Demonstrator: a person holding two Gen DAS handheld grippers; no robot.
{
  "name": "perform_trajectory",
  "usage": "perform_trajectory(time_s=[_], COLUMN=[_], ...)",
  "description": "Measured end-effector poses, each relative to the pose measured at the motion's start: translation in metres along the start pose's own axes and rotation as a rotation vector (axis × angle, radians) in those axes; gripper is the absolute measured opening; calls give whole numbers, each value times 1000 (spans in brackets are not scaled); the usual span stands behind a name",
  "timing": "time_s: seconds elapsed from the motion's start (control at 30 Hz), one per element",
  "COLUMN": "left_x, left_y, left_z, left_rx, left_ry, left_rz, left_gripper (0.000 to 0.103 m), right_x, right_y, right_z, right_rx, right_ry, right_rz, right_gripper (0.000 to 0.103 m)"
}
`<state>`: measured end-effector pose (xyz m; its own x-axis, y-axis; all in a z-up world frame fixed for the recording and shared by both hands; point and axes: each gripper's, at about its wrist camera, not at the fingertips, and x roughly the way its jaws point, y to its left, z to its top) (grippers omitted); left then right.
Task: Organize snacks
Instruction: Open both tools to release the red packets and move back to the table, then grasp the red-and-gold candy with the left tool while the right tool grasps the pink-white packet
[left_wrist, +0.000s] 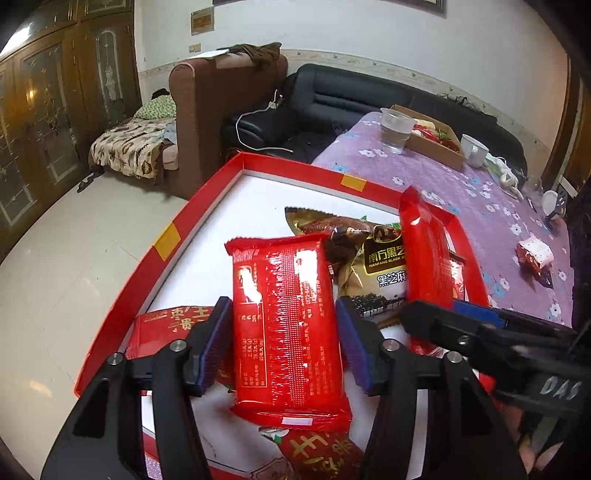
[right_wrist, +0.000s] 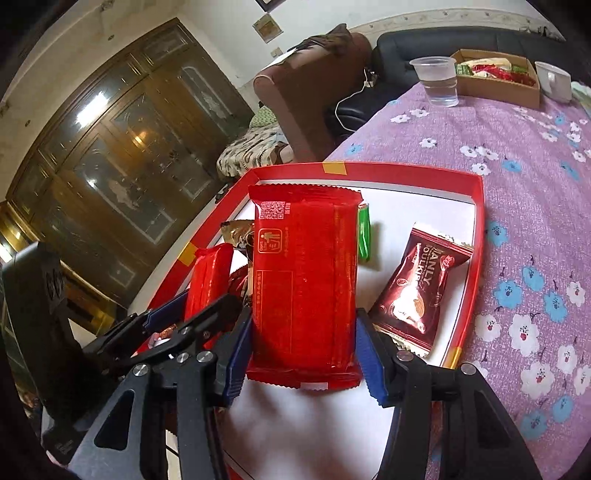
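Left jaws (left_wrist: 282, 306) were set at medium width, blue pads pressed on the long edges of a red snack packet (left_wrist: 288, 354), print side up. It hung just above the white floor of the red-rimmed tray (left_wrist: 295, 168), near its front, over other red wrappers lying there.

Over on the right, same story! The right jaws (right_wrist: 303, 314) clasped a second red packet (right_wrist: 303, 266) by its sides, its far end raised and pointing toward the tray's back rim. The two grippers sat side by side, nearly touching.

Loose in the tray: a black sesame packet (left_wrist: 384, 266) at the middle, a dark brown packet (right_wrist: 417, 284) toward the right rim and a small green packet (right_wrist: 364, 236) beyond it.

The tray sat on the purple flowered worktop (right_wrist: 517, 184); further back were a cup of water (right_wrist: 437, 79) and a cardboard box (right_wrist: 498, 90).
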<state>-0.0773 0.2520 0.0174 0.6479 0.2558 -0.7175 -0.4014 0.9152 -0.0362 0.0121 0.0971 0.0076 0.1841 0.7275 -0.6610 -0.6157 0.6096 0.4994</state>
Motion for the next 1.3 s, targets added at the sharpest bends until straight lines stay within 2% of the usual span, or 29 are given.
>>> perform_trajectory(time_s=[0.17,0.27,0.37,0.47,0.53,0.6,0.73,0.87,0.97,1.1,1.17,1.23,1.3], left_x=[-10,-20,-32,-45,-51,-54,-50,-33,-25,-17,-15,-13,-11], left_y=[0,-1,-10,-29,-49,-69,-122,-178,-210,-233,-237,-240,-243], left_z=[-2,0,3,8,14,20,30,32,28,23,21,20,20], left_rx=[8,17,34,94,148,198,317,410,460,489,492,498,506], left_ry=[-41,-79,-122,-162,-176,-187,-170,-133,-115,-84,-73,-62,-57], left_rz=[59,105,119,105,77,53,-10,-35,-41,-54,-59,-65,-64], left_gripper=[67,77,77,78,83,84,84,84,84,84,84,84,84], right_x=[-27,-63,-104,-139,-156,-175,-192,-186,-178,-158,-142,-140,-139], right_y=[-12,-27,-61,-106,-133,-171,-232,-256,-262,-257,-263,-260,-259], right_z=[8,13,21,33,38,43,36,29,30,32,31,33,32], right_rx=[25,15,64,139,175,241,357,338,342,305,318,290,289], right_ry=[-4,-74,-172,-249,-281,-310,-391,-367,-345,-285,-216,-205,-191], right_rz=[49,48,-4,-98,-151,-195,-175,-230,-206,-244,-275,-304,-346], right_gripper=[64,70,73,74,76,77,77,72,68,67,60,57,48])
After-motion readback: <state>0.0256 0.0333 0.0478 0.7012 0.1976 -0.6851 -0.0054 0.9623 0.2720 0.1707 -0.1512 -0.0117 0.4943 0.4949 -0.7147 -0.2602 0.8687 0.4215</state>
